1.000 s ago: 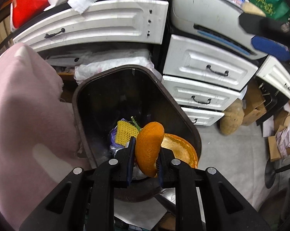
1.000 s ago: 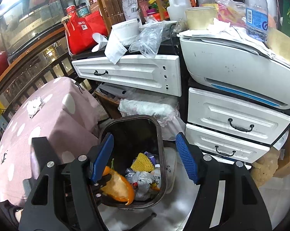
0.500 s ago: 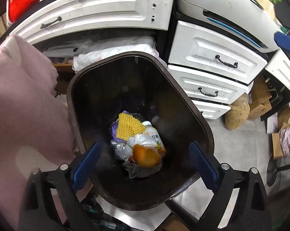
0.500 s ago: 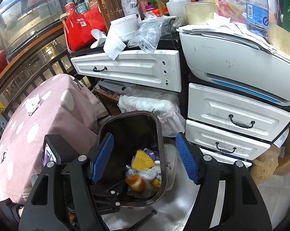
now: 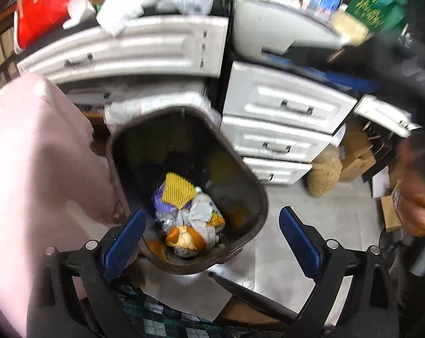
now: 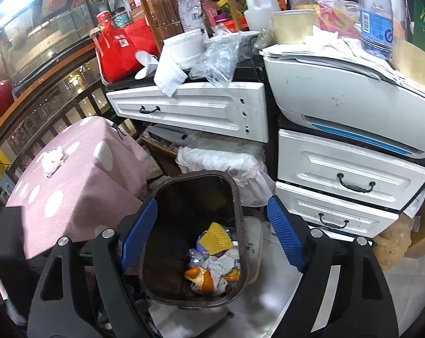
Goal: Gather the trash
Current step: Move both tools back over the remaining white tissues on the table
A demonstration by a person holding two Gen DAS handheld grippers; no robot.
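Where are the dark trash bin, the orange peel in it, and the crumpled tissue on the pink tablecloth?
trash bin point(image 6: 238, 197): right wrist view, on its right rim.
orange peel point(image 6: 201, 277): right wrist view, on its orange skin.
crumpled tissue point(image 6: 52, 160): right wrist view, at its middle.

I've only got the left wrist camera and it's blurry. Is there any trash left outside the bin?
Observer: Likely yes. The right wrist view shows a crumpled white tissue lying on the pink dotted tablecloth, left of the bin.
Operator: Is the right gripper free to fetch it?
Observer: Yes. The right gripper has just been opening its jaws, and they stand wide above the bin with nothing between the pads.
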